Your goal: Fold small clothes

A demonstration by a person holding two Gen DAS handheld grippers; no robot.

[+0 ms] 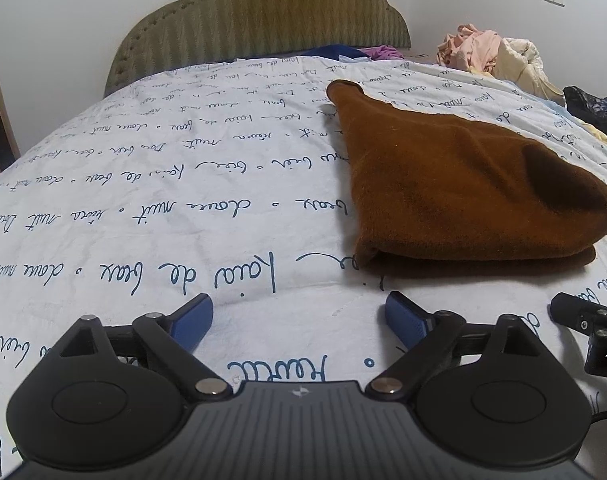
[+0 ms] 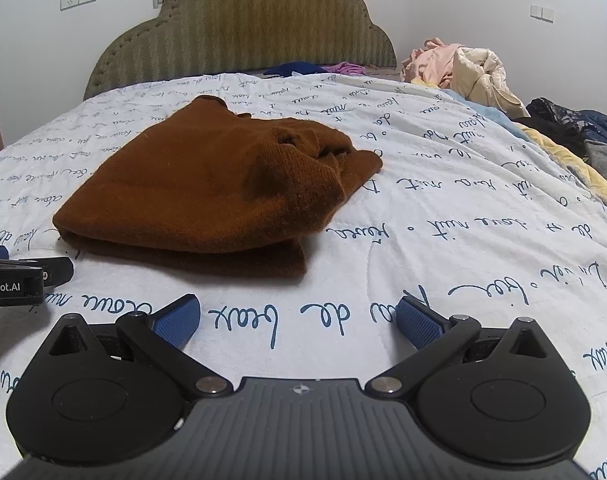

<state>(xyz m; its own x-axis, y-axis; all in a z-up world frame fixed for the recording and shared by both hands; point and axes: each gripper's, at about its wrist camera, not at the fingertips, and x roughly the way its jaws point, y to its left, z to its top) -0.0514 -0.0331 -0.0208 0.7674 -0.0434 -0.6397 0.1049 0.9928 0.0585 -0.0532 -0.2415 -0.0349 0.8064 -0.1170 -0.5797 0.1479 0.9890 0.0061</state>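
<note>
A brown knitted garment [image 1: 455, 196] lies folded over on the white bedspread [image 1: 183, 200] with blue handwriting print. Its doubled edge faces me. In the right wrist view the same brown garment [image 2: 207, 192] sits ahead and to the left, with a bunched collar or sleeve at its far right end. My left gripper [image 1: 299, 320] stands open just short of the garment's near left corner, with nothing between its blue pads. My right gripper [image 2: 299, 322] is open too, over bare bedspread [image 2: 443, 208] near the garment's front right corner. Each gripper's body shows at the edge of the other's view.
A padded olive headboard [image 1: 259, 20] stands at the far end of the bed. A heap of pink and cream clothes [image 1: 491, 56] lies at the far right, dark garments [image 2: 575, 128] along the right edge, blue and purple clothes [image 2: 315, 68] by the headboard.
</note>
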